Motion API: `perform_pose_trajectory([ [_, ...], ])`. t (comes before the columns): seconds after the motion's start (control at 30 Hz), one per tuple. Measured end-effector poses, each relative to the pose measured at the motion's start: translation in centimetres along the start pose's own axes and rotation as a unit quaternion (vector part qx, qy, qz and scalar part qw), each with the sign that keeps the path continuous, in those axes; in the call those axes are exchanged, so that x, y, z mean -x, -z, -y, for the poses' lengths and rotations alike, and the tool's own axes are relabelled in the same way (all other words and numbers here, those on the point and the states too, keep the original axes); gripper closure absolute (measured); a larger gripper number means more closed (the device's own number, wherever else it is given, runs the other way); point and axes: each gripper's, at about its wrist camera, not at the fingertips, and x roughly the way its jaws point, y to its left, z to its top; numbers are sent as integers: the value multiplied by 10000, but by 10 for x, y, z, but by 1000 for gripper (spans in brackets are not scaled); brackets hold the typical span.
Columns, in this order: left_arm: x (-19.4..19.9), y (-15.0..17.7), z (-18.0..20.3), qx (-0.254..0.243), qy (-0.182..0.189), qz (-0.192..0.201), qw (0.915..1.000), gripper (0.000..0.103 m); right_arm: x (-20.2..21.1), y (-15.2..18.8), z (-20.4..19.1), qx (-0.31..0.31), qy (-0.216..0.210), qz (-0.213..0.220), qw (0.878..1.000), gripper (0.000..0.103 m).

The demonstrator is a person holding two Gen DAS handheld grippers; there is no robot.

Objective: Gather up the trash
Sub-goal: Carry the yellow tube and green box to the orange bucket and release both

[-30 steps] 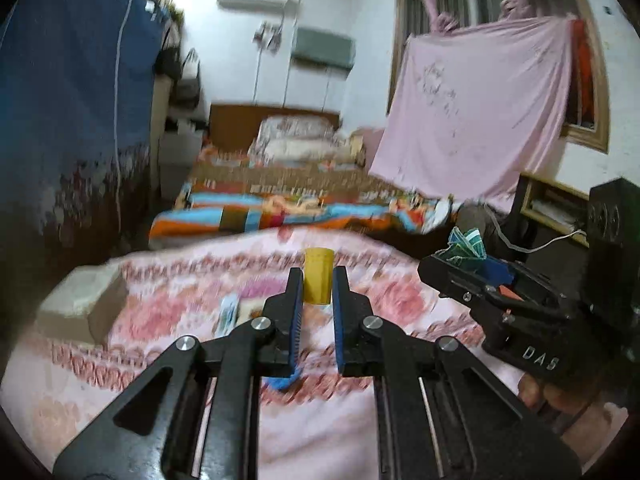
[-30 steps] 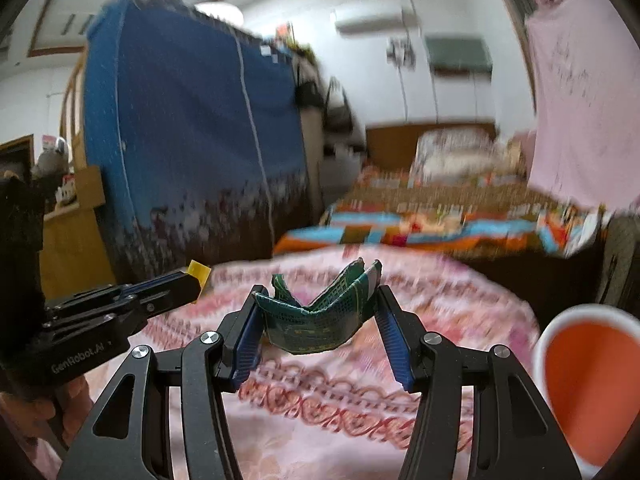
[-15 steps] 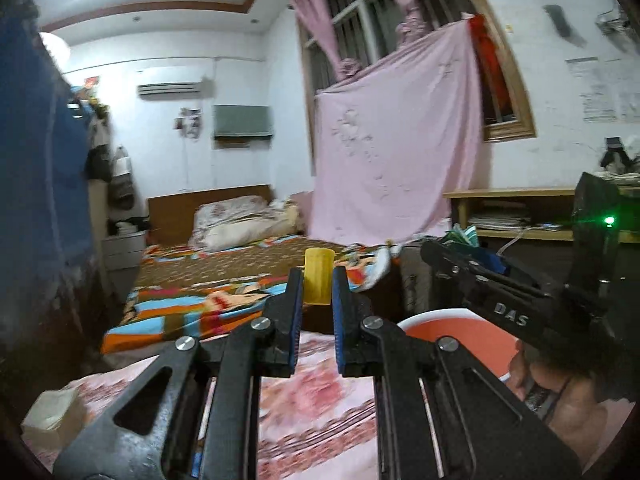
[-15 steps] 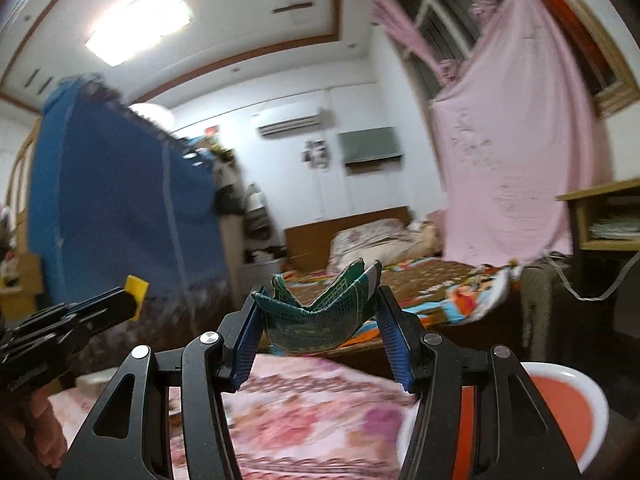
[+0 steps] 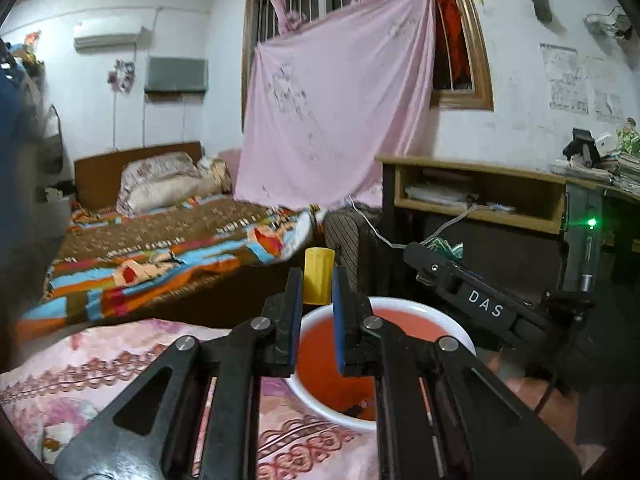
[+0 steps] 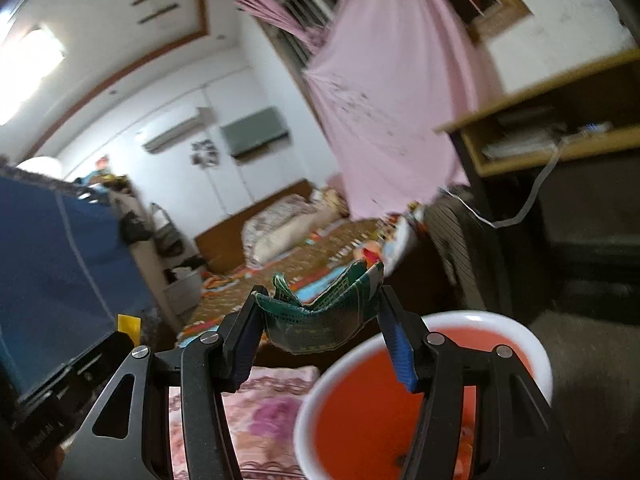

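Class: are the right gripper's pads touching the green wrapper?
Touching. The right wrist view shows the green wrapper bowed between the right gripper, both edges against the pads.

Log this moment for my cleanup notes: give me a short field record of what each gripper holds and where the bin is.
left gripper: shut on yellow cap
right gripper: shut on green wrapper, which sags folded between the jaws
bin: red basin with white rim, beside the floral bedspread
basin contents: a few dark bits near the bottom, otherwise unclear
trash position: both pieces held near the basin, not yet dropped
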Motion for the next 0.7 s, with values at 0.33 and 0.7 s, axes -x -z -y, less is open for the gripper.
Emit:
perform_pose_trajectory([
  [0.33,-51,13,4,551,300,-1159,9913,103,-9,1,29,-452,352,-394,9976,44],
  [0.7,-70,26,-2,1086,435,-1788,9769,103,-15,9,45,-811,361,-808,9928,40],
])
